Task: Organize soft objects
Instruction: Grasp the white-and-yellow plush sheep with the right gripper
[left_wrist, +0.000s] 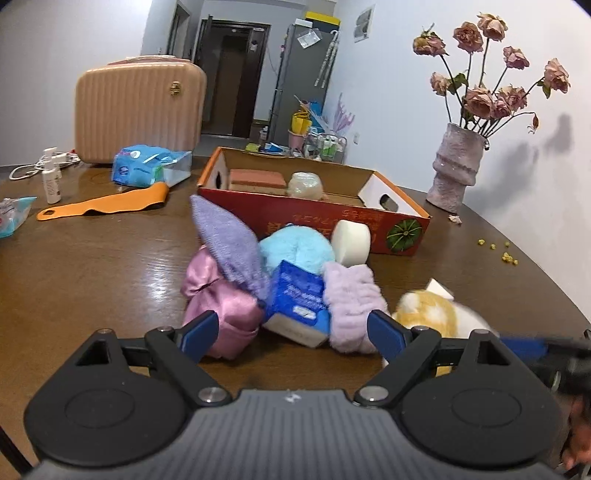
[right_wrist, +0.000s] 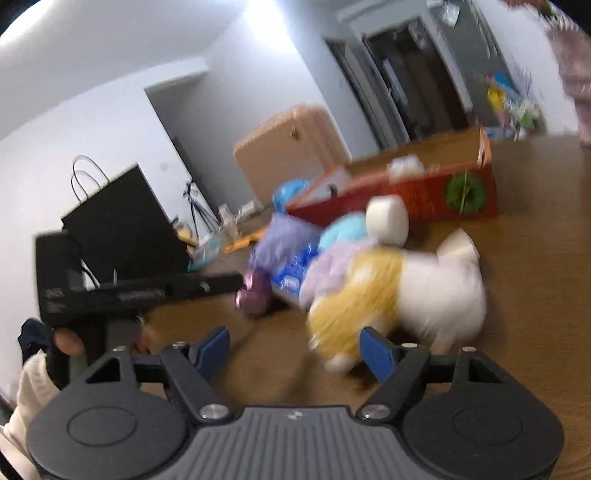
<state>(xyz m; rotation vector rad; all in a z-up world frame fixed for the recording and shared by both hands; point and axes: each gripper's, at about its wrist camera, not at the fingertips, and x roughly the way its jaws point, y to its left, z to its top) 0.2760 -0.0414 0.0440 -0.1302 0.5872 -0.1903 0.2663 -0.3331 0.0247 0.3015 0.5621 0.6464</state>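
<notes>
Here, from the left wrist view, the left gripper (left_wrist: 291, 334) stood with its fingers (left_wrist: 201, 328) spread wide and empty, just short of the heap of soft things on the desk (left_wrist: 92, 266): a pink satin pouch (left_wrist: 218, 295), a blue tissue pack (left_wrist: 297, 295) and a lilac fluffy band (left_wrist: 352, 299), with the red box (left_wrist: 332, 221) beyond. A good grab would straddle one piece only and pinch its bulk.

In the right wrist view, blurred, the right gripper (right_wrist: 295, 350) had its fingers (right_wrist: 376, 350) fairly wide, holding nothing; the right one seemed to brush the yellow-and-white plush toy (right_wrist: 399, 291), though I could not tell for sure.
</notes>
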